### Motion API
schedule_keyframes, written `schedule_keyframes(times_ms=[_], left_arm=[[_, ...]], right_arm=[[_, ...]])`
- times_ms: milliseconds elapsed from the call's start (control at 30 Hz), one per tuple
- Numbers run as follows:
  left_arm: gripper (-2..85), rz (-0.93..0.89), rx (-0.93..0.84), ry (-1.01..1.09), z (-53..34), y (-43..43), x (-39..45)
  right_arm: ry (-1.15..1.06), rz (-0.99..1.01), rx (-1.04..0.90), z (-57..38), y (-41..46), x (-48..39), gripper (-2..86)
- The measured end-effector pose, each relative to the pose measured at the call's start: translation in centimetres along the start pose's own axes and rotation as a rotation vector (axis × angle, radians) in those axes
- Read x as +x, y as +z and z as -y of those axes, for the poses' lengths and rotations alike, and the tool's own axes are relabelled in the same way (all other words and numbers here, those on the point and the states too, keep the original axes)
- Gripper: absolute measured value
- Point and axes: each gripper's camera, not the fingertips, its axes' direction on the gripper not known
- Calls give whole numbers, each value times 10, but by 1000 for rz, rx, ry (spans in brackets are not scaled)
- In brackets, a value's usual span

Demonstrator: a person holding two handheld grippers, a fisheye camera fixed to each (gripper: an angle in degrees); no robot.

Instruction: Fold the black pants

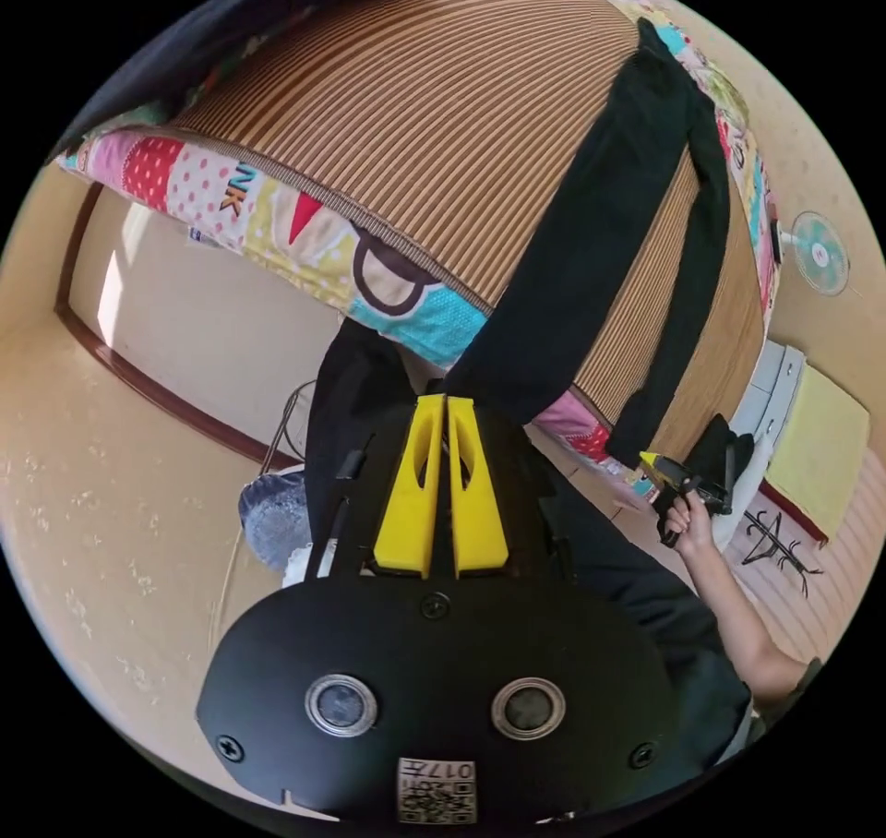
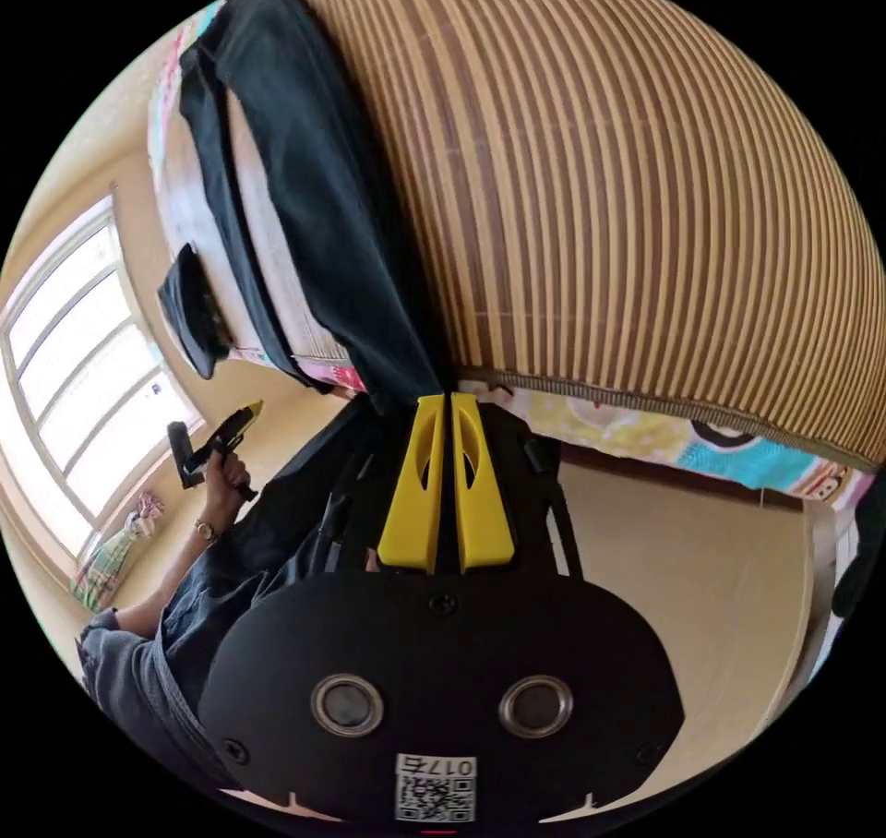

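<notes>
The black pants (image 1: 591,257) are lying along a bed, on a striped brown mat (image 1: 415,118) with fine ribs like woven bamboo, and one end is hanging over the bed edge toward the camera. In the left gripper view the left gripper (image 1: 447,404) is showing its two yellow jaws nearly together at the hanging dark cloth, but I cannot tell if both jaws are pressing on it. In the right gripper view the right gripper (image 2: 449,400) is looking the same: narrow jaws meeting the edge of the pants (image 2: 314,201), the grip itself not clear. Under the mat a colourful patchwork quilt (image 1: 277,220) is showing along the bed side. The left gripper view is also giving the other gripper in a hand (image 1: 688,506) near the far trouser end, and a small fan (image 1: 820,252) on the wall. The right gripper view is giving a bright window (image 2: 83,377) and a hand (image 2: 217,473) holding a gripper.
</notes>
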Motion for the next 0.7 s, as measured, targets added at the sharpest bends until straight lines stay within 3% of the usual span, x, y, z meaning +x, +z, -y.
schedule_keyframes(times_ms=[133, 400, 533, 700], left_arm=[[-3, -95, -3, 116, -4, -9, 21], [74, -284, -93, 491, -9, -4, 157], [111, -161, -93, 609, -18, 1, 227], [151, 125, -133, 672, -26, 24, 266]], right_arm=[[-195, 261, -13, -31, -9, 4, 16], [-276, 305, 84, -87, -44, 9, 17], [-364, 285, 75, -104, -46, -13, 18], [-506, 234, 51, -119, -42, -55, 20]])
